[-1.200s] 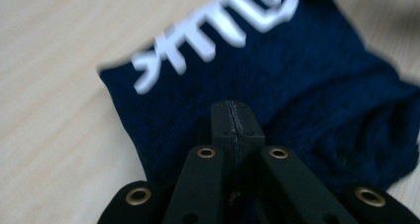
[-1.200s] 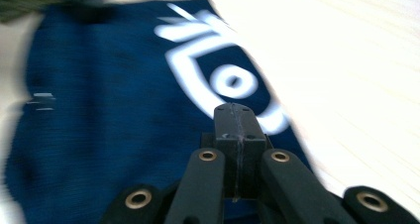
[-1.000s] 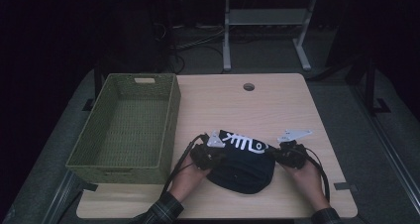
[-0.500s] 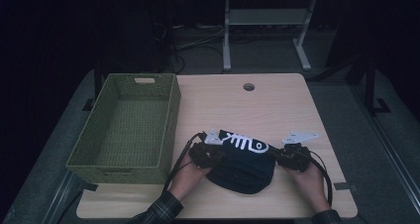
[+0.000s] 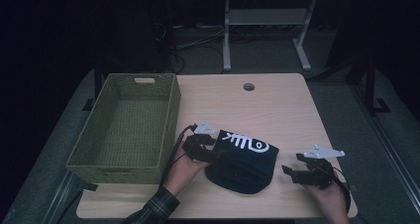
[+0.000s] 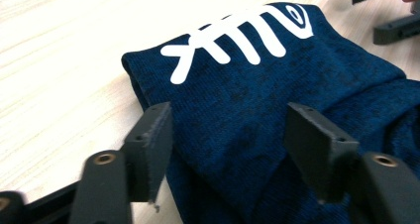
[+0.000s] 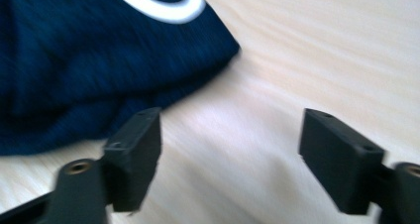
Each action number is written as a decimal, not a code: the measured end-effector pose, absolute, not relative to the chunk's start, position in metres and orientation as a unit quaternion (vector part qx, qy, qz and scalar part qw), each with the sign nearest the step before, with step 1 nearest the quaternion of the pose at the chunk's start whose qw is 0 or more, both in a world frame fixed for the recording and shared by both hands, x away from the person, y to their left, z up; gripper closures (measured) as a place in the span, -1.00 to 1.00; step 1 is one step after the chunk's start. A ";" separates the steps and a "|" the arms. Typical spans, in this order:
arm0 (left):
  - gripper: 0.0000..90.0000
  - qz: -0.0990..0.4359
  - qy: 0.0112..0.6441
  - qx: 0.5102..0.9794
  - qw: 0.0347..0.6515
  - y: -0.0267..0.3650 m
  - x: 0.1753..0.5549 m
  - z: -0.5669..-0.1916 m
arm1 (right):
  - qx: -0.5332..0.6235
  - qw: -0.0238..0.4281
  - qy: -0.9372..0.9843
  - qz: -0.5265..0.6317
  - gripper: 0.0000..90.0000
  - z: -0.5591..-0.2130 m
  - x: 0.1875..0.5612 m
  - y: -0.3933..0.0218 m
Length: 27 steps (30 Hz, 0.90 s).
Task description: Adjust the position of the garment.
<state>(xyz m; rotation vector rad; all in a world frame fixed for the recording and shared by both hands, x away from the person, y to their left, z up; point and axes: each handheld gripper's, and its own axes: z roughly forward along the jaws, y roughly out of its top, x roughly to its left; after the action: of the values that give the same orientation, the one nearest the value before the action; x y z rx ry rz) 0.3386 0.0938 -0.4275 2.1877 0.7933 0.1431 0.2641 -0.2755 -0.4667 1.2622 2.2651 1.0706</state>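
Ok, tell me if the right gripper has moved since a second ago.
Yes. The right gripper has pulled rightward off the dark blue cloth toward the table's right edge, its jaws just opened with nothing between them.

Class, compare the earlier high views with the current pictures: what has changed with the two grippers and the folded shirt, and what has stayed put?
Both grippers have just been opening their jaws and let go of the shirt. The right gripper has drawn away to the right and now sits over bare table, nothing between its jaws. The left gripper has barely moved; its open jaws straddle the shirt's edge. The shirt stays folded where it lay, and the basket is unchanged.
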 end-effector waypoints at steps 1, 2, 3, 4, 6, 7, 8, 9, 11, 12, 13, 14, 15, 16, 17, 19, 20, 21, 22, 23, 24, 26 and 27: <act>-0.40 0.056 0.312 0.863 0.393 0.094 0.340 -0.429 | 0.452 0.166 0.794 0.371 -0.61 -0.470 0.263 -0.277; -0.45 0.053 0.315 0.862 0.393 0.094 0.342 -0.431 | 0.456 0.164 0.794 0.367 -0.65 -0.472 0.261 -0.279; -0.48 0.052 0.318 0.861 0.393 0.094 0.344 -0.433 | 0.459 0.165 0.794 0.364 -0.67 -0.474 0.260 -0.279; -0.54 0.048 0.319 0.862 0.391 0.094 0.345 -0.434 | 0.458 0.169 0.795 0.361 -0.69 -0.475 0.260 -0.280; -0.61 0.040 0.322 0.862 0.388 0.094 0.348 -0.438 | 0.459 0.175 0.797 0.351 -0.69 -0.478 0.260 -0.279; -0.61 0.039 0.325 0.863 0.384 0.093 0.349 -0.443 | 0.458 0.176 0.798 0.349 -0.69 -0.479 0.260 -0.278; -0.62 0.039 0.325 0.863 0.384 0.093 0.349 -0.443 | 0.458 0.176 0.798 0.349 -0.69 -0.479 0.260 -0.278; -0.62 0.037 0.328 0.864 0.381 0.092 0.350 -0.446 | 0.455 0.175 0.801 0.348 -0.69 -0.480 0.261 -0.277; -0.64 0.033 0.329 0.866 0.376 0.092 0.352 -0.451 | 0.452 0.178 0.803 0.347 -0.71 -0.481 0.261 -0.275; -0.66 0.034 0.328 0.868 0.373 0.092 0.353 -0.452 | 0.450 0.178 0.803 0.348 -0.72 -0.482 0.261 -0.275; -0.67 0.032 0.329 0.867 0.371 0.092 0.353 -0.455 | 0.449 0.179 0.803 0.349 -0.74 -0.482 0.261 -0.275; -0.67 0.029 0.329 0.869 0.369 0.092 0.353 -0.456 | 0.449 0.179 0.803 0.349 -0.74 -0.482 0.261 -0.275; -0.67 0.027 0.331 0.868 0.369 0.092 0.354 -0.458 | 0.449 0.178 0.803 0.349 -0.74 -0.482 0.261 -0.275; -0.67 0.026 0.332 0.867 0.371 0.091 0.353 -0.459 | 0.449 0.178 0.803 0.349 -0.74 -0.482 0.262 -0.275; -0.67 0.026 0.331 0.868 0.370 0.091 0.353 -0.461 | 0.449 0.178 0.803 0.349 -0.75 -0.482 0.262 -0.275; -0.67 0.024 0.328 0.870 0.368 0.091 0.353 -0.462 | 0.448 0.178 0.804 0.349 -0.75 -0.482 0.262 -0.275; -0.67 0.024 0.328 0.871 0.365 0.091 0.353 -0.463 | 0.448 0.177 0.804 0.349 -0.76 -0.482 0.262 -0.275; -0.67 0.022 0.330 0.870 0.365 0.090 0.353 -0.464 | 0.448 0.177 0.804 0.348 -0.76 -0.482 0.262 -0.275; -0.67 0.019 0.333 0.868 0.367 0.090 0.353 -0.465 | 0.448 0.177 0.804 0.348 -0.76 -0.482 0.262 -0.275; -0.67 0.019 0.333 0.868 0.367 0.090 0.353 -0.465 | 0.448 0.177 0.804 0.348 -0.76 -0.482 0.262 -0.275; -0.67 0.023 0.330 0.871 0.364 0.090 0.352 -0.465 | 0.447 0.177 0.805 0.348 -0.76 -0.482 0.262 -0.275; -0.66 0.026 0.330 0.871 0.364 0.088 0.351 -0.465 | 0.447 0.177 0.805 0.348 -0.77 -0.482 0.262 -0.275; -0.64 0.026 0.330 0.871 0.364 0.088 0.351 -0.465 | 0.447 0.177 0.805 0.348 -0.77 -0.482 0.262 -0.275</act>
<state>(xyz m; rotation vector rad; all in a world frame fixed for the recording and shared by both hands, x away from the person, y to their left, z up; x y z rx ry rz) 0.3505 0.0884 -0.4655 2.2402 0.8489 0.0672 0.2618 -0.2747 -0.4822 1.2668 2.2777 0.9859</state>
